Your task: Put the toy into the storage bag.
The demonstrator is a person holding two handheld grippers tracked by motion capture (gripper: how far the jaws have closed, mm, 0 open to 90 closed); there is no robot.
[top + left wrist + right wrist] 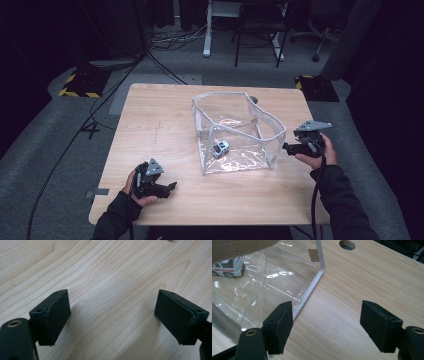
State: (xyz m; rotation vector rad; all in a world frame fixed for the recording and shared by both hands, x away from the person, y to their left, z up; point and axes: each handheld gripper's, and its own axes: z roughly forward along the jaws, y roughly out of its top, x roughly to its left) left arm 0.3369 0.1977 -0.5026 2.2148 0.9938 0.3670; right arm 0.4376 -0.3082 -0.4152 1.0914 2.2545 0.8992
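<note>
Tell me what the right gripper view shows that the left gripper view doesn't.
Right gripper view: the clear plastic bag with its white edge seam, a small white toy car inside it, and a round hole in the table. The right gripper stands open beside the bag's lower corner, touching nothing.

Left gripper view: the left gripper, jaws wide apart over bare wood, with a small pale object at the top edge, too cut off to identify.

Both: the light wooden tabletop and open black jaws holding nothing.
</note>
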